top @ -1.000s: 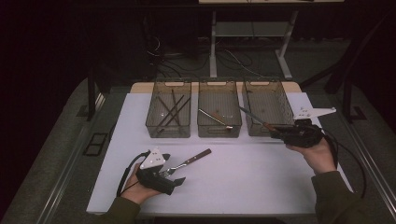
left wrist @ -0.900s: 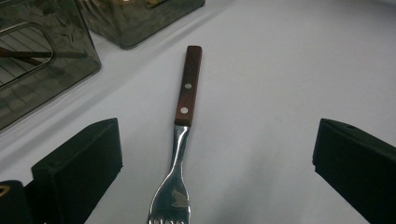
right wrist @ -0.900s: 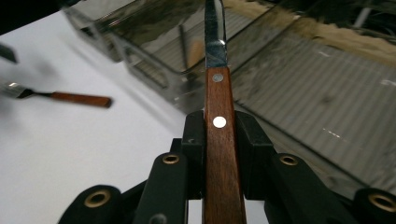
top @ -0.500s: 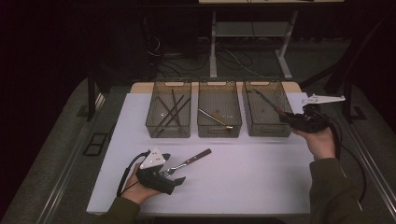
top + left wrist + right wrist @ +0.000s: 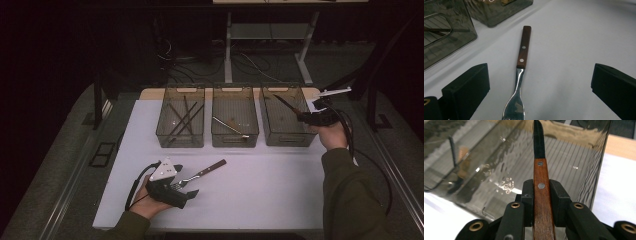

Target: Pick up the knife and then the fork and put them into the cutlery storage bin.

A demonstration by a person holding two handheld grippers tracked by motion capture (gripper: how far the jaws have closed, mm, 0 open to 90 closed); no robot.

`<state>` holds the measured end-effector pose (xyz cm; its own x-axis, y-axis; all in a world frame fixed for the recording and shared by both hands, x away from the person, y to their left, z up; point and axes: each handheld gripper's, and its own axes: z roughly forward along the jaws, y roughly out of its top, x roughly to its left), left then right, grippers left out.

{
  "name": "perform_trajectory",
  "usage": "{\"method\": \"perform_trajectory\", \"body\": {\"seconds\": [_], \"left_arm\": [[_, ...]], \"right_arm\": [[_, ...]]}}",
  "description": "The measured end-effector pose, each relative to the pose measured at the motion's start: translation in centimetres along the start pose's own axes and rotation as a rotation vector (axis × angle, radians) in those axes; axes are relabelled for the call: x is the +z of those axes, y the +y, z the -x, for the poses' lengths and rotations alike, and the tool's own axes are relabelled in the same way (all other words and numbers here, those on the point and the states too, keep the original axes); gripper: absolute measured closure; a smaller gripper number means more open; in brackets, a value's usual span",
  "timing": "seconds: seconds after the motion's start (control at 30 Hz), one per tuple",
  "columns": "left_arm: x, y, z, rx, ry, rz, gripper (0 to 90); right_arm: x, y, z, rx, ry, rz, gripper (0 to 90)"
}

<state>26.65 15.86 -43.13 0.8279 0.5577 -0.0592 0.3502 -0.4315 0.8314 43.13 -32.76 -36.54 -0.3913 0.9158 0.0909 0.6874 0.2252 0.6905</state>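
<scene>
Two grippers: right gripper (image 5: 541, 187) clamps knife (image 5: 540, 175) handle over right bin (image 5: 285, 117) at table's far-right corner; lower blade-first, release low. Left gripper (image 5: 539, 85) jaws apart around fork (image 5: 522, 65).

No legible txt or labels.

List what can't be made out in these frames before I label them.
- Fork tines: cut off by the bottom edge of the left gripper view; in the high view the left tool covers them.
- Knife tip: cut off by the top edge of the right gripper view; its handle end sits behind the right tool.
- Items in the left bin and middle bin: high view too dark and small to identify.
</scene>
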Motion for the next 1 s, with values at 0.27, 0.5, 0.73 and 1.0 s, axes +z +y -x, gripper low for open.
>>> {"method": "perform_trajectory", "body": {"seconds": [0.27, 0.5, 0.73, 1.0], "left_arm": [[0.0, 0.0, 0.0, -0.007, -0.003, 0.009, 0.9], [0.0, 0.0, 0.0, -0.007, -0.005, 0.008, 1.0], [0.0, 0.0, 0.1, -0.011, -0.006, 0.012, 1.0], [0.0, 0.0, 0.1, -0.013, -0.003, 0.014, 1.0]], "right_arm": [[2.5, -0.2, 0.1, 0.002, -0.035, -0.089, 74.8], [3.7, -0.2, -0.2, -0.008, -0.033, -0.120, 74.6], [3.6, -0.3, 0.0, -0.003, -0.043, -0.077, 62.6], [1.1, -0.4, -0.1, 0.021, 0.019, 0.045, 44.2]]}}
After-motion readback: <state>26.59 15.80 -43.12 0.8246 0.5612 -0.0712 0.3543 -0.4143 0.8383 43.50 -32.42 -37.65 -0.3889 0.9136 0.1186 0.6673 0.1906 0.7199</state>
